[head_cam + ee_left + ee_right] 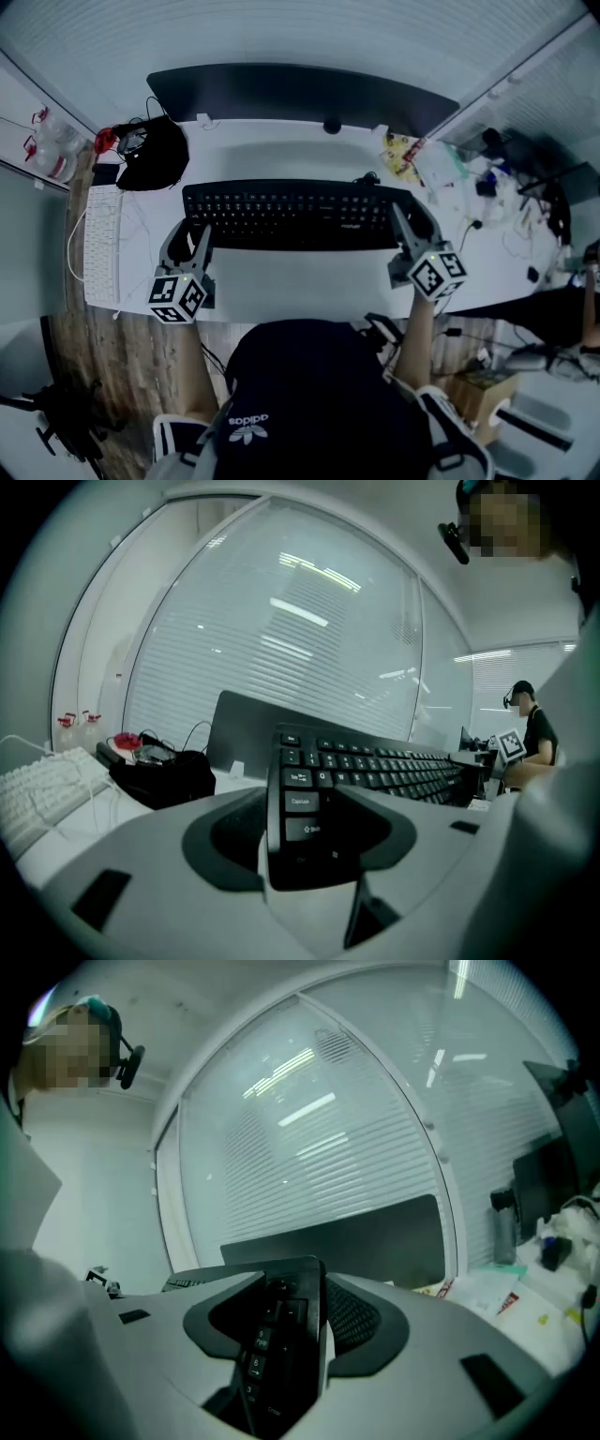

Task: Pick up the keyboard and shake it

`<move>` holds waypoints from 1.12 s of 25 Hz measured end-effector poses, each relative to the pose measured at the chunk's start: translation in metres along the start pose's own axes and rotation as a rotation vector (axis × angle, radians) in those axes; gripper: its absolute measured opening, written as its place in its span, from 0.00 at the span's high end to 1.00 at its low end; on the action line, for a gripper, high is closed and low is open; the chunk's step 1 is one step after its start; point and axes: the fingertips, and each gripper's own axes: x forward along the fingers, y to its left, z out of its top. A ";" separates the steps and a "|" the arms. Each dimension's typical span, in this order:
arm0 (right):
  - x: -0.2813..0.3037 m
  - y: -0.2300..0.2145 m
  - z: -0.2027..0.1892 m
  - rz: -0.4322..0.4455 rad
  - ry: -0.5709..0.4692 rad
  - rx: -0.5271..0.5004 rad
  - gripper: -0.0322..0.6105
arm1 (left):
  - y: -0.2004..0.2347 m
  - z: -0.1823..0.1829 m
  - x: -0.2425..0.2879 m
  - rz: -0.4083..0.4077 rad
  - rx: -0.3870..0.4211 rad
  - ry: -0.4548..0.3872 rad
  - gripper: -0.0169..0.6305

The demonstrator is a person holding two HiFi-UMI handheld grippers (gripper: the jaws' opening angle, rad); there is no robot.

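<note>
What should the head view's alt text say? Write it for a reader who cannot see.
A black keyboard is clamped at both ends, left gripper on its left end, right gripper on its right, at a white desk. A white keyboard and a black bag lie to the left.

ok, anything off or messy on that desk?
Nothing damaged or spilled. The black plastic keyboard looks straight, left claw and right claw shut on its ends. Oddities: a white keyboard turned end-on at the white desk's left edge; loose papers litter its right end.

The black keyboard (300, 214) (keys facing up) stretches crosswise across the white desk (281, 155).
</note>
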 end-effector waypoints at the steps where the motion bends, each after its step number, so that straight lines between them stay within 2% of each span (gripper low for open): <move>1: -0.001 0.004 0.012 0.009 -0.016 -0.033 0.65 | -0.002 0.011 0.000 -0.005 0.014 -0.027 0.65; 3: -0.003 0.011 0.034 0.022 -0.056 -0.085 0.65 | -0.005 0.033 0.001 -0.018 0.038 -0.082 0.65; 7: -0.015 0.015 0.070 0.033 -0.160 -0.099 0.65 | -0.013 0.071 -0.001 -0.046 0.072 -0.186 0.65; 13: -0.028 0.045 0.142 0.065 -0.271 -0.242 0.65 | -0.027 0.131 -0.010 -0.076 0.118 -0.332 0.65; 17: -0.053 0.050 0.175 0.073 -0.358 -0.270 0.65 | -0.049 0.169 -0.028 -0.088 0.157 -0.416 0.65; 23: -0.082 0.062 0.190 0.104 -0.435 -0.275 0.65 | -0.065 0.195 -0.054 -0.106 0.209 -0.490 0.65; 28: -0.084 0.064 0.194 0.091 -0.437 -0.293 0.65 | -0.065 0.197 -0.052 -0.111 0.208 -0.490 0.65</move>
